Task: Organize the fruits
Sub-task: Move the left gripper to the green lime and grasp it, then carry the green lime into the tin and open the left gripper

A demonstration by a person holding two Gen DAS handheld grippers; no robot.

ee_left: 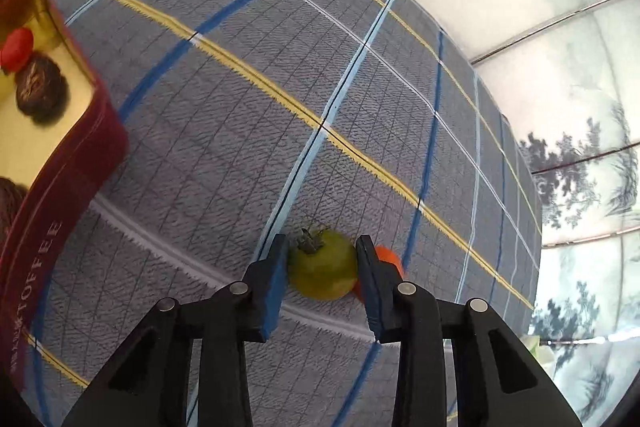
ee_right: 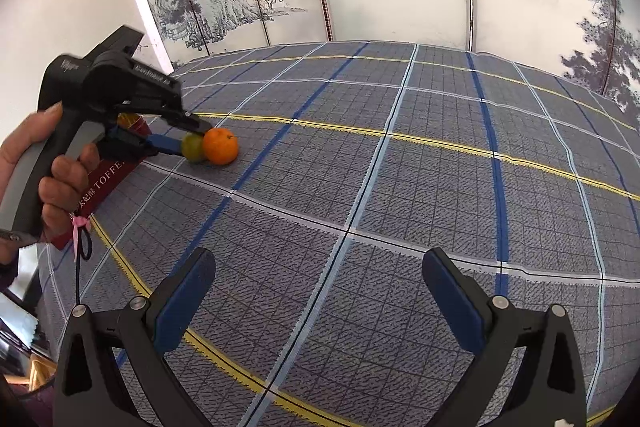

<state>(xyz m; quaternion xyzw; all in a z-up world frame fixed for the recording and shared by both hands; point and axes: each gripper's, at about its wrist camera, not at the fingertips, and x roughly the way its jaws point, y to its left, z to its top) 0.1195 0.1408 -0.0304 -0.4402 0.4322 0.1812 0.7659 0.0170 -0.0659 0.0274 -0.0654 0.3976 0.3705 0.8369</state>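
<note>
Green fruit (ee_left: 322, 265) is being pinched by the left gripper (ee_left: 322, 267) on the checked table (ee_left: 280, 67), touching the orange (ee_right: 219, 146). It should be lifted straight up so the orange is not rolled away; the right gripper (ee_right: 320, 291) is being held open.

Green tomato (ee_left: 322, 267), stem calyx tilted toward upper left, lower centre of the left wrist view; orange mandarin (ee_right: 219, 146) touching its right side.

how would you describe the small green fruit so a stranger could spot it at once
On the grey plaid tablecloth, near the dark red toffee box, two round fruits touch. The small green tomato-like fruit sits clamped in the left gripper; its neighbour is a bigger orange mandarin.
</note>
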